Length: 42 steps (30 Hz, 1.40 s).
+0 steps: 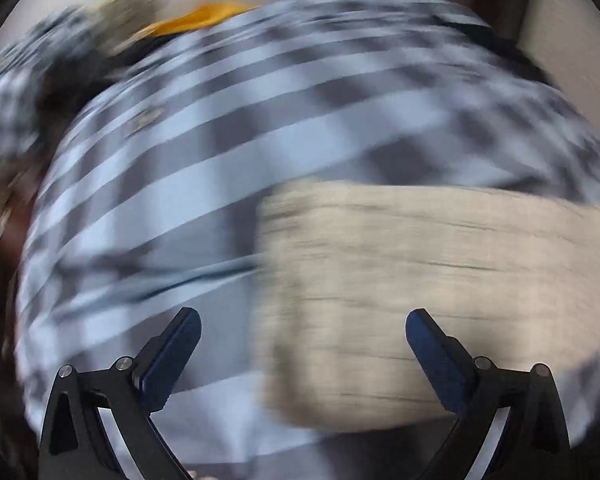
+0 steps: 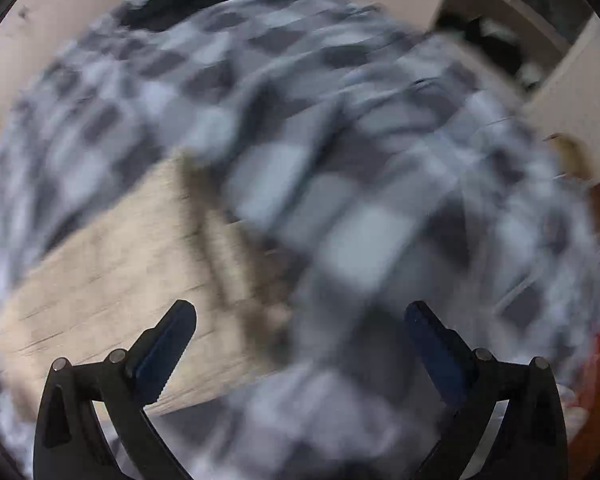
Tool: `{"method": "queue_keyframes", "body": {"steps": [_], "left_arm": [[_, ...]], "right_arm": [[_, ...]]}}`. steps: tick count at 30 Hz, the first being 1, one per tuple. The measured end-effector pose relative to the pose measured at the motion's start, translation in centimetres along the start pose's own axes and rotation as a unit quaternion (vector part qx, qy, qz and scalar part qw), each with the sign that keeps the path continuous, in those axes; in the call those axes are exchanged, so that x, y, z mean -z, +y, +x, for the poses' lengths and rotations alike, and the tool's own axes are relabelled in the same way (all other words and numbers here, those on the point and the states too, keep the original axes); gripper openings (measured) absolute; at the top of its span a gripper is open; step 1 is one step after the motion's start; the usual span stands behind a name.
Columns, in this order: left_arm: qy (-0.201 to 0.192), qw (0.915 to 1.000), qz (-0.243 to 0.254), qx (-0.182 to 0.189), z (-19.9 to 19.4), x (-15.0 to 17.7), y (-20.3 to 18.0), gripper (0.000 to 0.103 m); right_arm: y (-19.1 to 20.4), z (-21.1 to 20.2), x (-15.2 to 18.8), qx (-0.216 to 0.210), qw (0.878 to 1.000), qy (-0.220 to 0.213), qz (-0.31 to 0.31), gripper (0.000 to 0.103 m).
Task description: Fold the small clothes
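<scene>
Left gripper: jaws standing wide apart, nothing between them. It is hovering over the line where the checked garment is meeting the bare wooden tabletop; the left finger is over cloth, the right finger over wood. Both views are heavily motion-blurred, so fine edges are not readable.

Right gripper: jaws also spread wide, gripping nothing. Its left finger is showing over the tabletop, its right finger over the checked garment.

The garment, grey and pale-blue checks, is lying spread across the tabletop and filling most of each view. In the left view its edge is bordering the bare wood above and to the left of it. In the right view a flap of the garment is lying over the wood on the right, its hem running diagonally.

Beyond the garment in the left view: an orange item at its far edge and a second checked cloth heap off its left side, both too blurred to identify. Beyond the garment in the right view: pale shelving at the upper right.
</scene>
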<state>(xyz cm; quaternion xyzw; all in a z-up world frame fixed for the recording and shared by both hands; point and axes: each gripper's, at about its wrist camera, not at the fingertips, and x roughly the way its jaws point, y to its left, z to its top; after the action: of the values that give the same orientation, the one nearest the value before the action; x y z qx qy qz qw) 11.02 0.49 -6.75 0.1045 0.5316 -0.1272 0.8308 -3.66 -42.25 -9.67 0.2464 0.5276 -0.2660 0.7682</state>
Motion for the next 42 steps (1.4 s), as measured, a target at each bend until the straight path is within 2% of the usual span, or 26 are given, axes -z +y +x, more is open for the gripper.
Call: {"method": "queue_keyframes", "body": {"steps": [2,3,4,6,7,9,10,11,13,15,16,17,19,20,21,23,28,33,36,39,40,41,42], "left_arm": [[0.016,0.9975,0.033,0.061,0.7,0.6,-3.2,0.103],[0.027,0.9959,0.040,0.076,1.3,0.8,-4.3,0.103],[0.039,0.9946,0.046,0.084,2.1,1.0,-4.8,0.103],[0.078,0.9928,0.056,0.072,4.3,2.1,-5.9,0.103],[0.104,0.9917,0.054,0.053,6.0,2.5,-5.5,0.103],[0.110,0.9897,0.033,0.086,6.5,2.5,-4.0,0.103],[0.105,0.9897,0.020,0.095,6.1,2.3,-3.4,0.103],[0.097,0.9915,-0.004,0.086,5.1,1.8,-2.5,0.103],[0.073,0.9952,-0.024,0.060,3.5,1.3,-1.6,0.103],[0.047,0.9980,-0.027,0.032,2.4,0.6,-0.7,0.103],[0.046,0.9981,-0.029,0.029,2.3,0.6,-0.4,0.103],[0.051,0.9974,-0.037,0.035,2.6,0.4,-0.1,0.103],[0.062,0.9948,-0.060,0.054,3.2,0.5,0.5,0.103],[0.072,0.9918,-0.079,0.069,3.6,0.9,0.8,0.103],[0.079,0.9897,-0.088,0.080,3.9,1.0,1.2,0.103],[0.094,0.9867,-0.094,0.093,4.5,1.3,1.0,0.103],[0.095,0.9925,-0.054,0.054,5.2,1.8,-0.2,0.103],[0.112,0.9916,-0.050,0.039,6.4,1.8,-0.4,0.103],[0.118,0.9915,-0.042,0.035,7.2,1.7,-0.9,0.103],[0.115,0.9921,-0.037,0.032,7.2,1.5,-1.3,0.103],[0.113,0.9924,-0.036,0.032,7.2,1.5,-1.4,0.103],[0.111,0.9925,-0.036,0.035,7.1,1.5,-1.5,0.103],[0.111,0.9925,-0.036,0.036,7.1,1.4,-1.6,0.103]], "right_arm": [[3.3,1.0,1.4,-0.040,0.998,0.020,-0.040,0.102],[4.4,1.9,1.5,-0.046,0.997,0.033,-0.060,0.102],[5.7,2.4,2.3,-0.051,0.994,0.050,-0.084,0.102],[7.5,4.4,2.9,-0.057,0.985,0.092,-0.134,0.102],[7.9,5.4,2.8,-0.041,0.982,0.108,-0.152,0.102],[7.1,7.6,2.3,0.029,0.980,0.134,-0.146,0.102],[6.3,7.8,2.0,0.043,0.982,0.135,-0.125,0.102],[4.1,7.5,1.1,0.033,0.989,0.128,-0.070,0.102],[0.6,5.8,-0.2,0.031,0.995,0.094,-0.009,0.102],[-1.5,4.2,-1.1,0.040,0.998,0.052,-0.015,0.102],[-2.1,3.9,-1.4,0.042,0.997,0.039,-0.049,0.102],[-2.3,4.3,-1.4,0.035,0.994,0.051,-0.089,0.101],[-2.4,5.7,-1.1,0.004,0.984,0.099,-0.148,0.085],[-2.4,6.5,-0.6,-0.024,0.976,0.124,-0.175,0.064],[-2.2,6.9,-0.2,-0.040,0.972,0.134,-0.190,0.049],[-1.3,7.9,0.6,-0.051,0.962,0.148,-0.225,0.046],[2.5,9.3,3.1,-0.065,0.940,0.147,-0.301,0.046],[4.2,8.6,4.0,-0.076,0.933,0.157,-0.316,0.046],[5.1,6.2,3.6,-0.128,0.936,0.147,-0.294,0.047],[6.5,6.9,4.1,-0.099,0.937,0.142,-0.305,0.045],[7.1,7.6,4.5,-0.090,0.935,0.150,-0.308,0.035],[7.6,8.1,4.8,-0.092,0.932,0.157,-0.313,0.000],[7.9,8.4,5.0,-0.088,0.930,0.164,-0.316,0.001]]}}
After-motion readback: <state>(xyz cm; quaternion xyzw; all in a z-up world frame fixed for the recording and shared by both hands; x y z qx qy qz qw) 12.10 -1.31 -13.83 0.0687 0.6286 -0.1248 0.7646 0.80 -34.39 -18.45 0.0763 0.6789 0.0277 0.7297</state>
